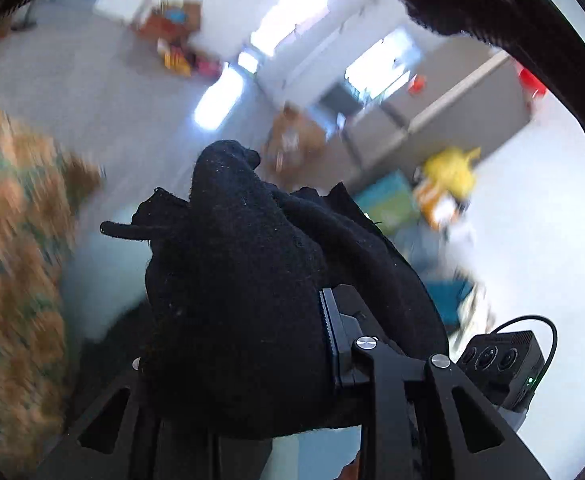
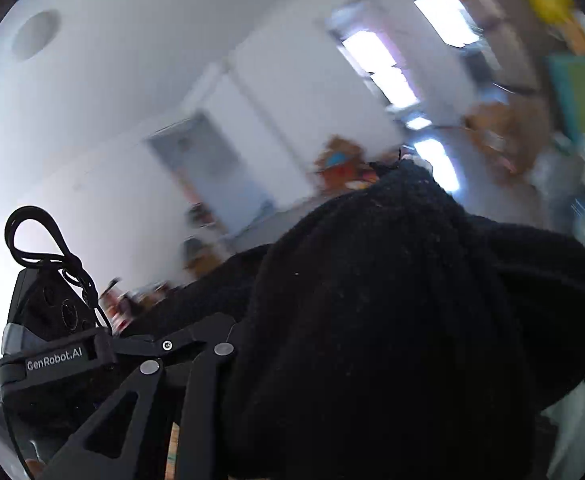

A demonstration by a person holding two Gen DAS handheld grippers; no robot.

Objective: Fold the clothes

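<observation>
got both claws, left gripper (image 1: 276,320) and right gripper (image 2: 292,340), clamped on the black garment (image 1: 244,280) filling the lower frames, mid-lift, next I'd spread it flat

Blurred room. White walls (image 2: 124,92); bright windows (image 1: 292,8) upper centre of my left view. Grey cabinet (image 1: 444,108) at right, yellow bag (image 1: 452,170) below it. Cardboard box (image 1: 292,140) on the floor (image 1: 72,80), centre.

Only one text reads — "GenRobot.AI", white on the black camera module (image 2: 58,360); elsewhere, seemingly nothing legible.
</observation>
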